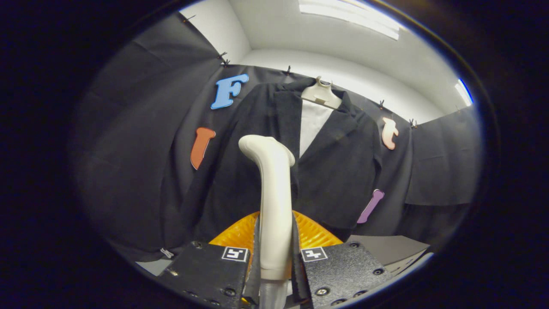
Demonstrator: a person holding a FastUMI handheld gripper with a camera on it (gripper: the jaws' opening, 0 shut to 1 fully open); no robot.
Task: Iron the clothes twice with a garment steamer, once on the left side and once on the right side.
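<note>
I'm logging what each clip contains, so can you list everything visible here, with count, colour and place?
Garment steamer: one, cream-white, upright between the tongs' fingers, its head bent toward the jacket's left front.
Jacket: one, black, hanging on the booth wall beyond the steamer, open at the front.
Hanger: one, off-white, at the jacket's collar.
White panel: one, white, showing between the lapels; shirt or form, cannot tell.
Orange ribbed thing: one, orange, just behind the fingers at the steamer's base.
Booth wall: black cloth, behind the jacket.
Surface: grey, below the jacket.
Tongs: one pair, both fingers pressed on the steamer's handle.
</note>
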